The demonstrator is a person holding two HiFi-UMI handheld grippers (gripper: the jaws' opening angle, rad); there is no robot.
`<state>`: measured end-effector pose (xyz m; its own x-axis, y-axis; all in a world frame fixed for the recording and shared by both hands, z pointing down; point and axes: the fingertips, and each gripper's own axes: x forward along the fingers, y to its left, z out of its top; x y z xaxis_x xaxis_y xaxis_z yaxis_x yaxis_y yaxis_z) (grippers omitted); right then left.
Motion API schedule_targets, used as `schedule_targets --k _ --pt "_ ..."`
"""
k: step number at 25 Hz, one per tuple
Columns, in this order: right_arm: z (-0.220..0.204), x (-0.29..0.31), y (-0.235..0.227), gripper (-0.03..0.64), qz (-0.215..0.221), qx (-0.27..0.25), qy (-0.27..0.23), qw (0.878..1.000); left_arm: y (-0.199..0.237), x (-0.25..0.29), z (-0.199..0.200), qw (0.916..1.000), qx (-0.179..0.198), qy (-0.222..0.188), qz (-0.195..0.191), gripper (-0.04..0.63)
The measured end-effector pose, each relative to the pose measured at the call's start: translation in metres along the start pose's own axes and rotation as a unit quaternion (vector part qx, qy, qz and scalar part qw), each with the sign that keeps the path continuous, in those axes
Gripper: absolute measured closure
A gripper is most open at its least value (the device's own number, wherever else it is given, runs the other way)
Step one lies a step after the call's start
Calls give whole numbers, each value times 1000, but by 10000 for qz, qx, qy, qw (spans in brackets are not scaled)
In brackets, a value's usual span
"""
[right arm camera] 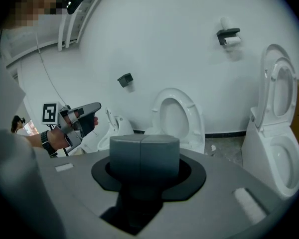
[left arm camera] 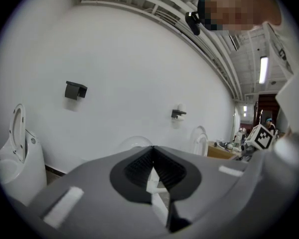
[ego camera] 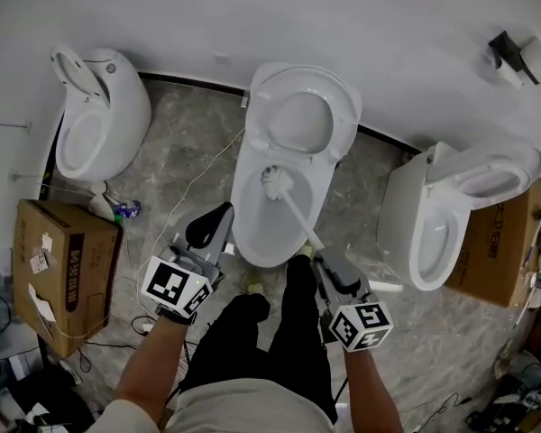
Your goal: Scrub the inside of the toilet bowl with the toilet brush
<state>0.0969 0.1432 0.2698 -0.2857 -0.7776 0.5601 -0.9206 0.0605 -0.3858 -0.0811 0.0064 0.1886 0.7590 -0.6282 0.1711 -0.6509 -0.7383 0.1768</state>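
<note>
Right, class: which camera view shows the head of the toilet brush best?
The head view. It looks down on the brush head, with the bristles inside the middle toilet bowl and the handle running back to the right gripper. Neither gripper view shows the brush at all; the right one shows only its own closed jaws.

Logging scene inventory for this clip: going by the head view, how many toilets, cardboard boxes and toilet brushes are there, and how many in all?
Toilets: 3 (left toilet, middle toilet, right toilet)
Cardboard boxes: 2 (left box, right box)
Toilet brush: 1
Total: 6
</note>
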Motion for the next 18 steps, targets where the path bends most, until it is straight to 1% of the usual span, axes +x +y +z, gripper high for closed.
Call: schedule_targets --k 5,10,15,18 --pt "-44 44 -31 453 52 107 332 9994 13 25 -53 9998 -123 136 -9 589" --pt "-86 87 -61 453 103 344 570 9977 21 50 -110 9992 -215 341 27 589" --pt "-125 131 -84 453 91 583 784 9952 33 62 -161 9980 -326 526 144 589" --pt "-145 158 -96 453 124 657 909 9936 39 69 -188 9974 -327 604 200 589"
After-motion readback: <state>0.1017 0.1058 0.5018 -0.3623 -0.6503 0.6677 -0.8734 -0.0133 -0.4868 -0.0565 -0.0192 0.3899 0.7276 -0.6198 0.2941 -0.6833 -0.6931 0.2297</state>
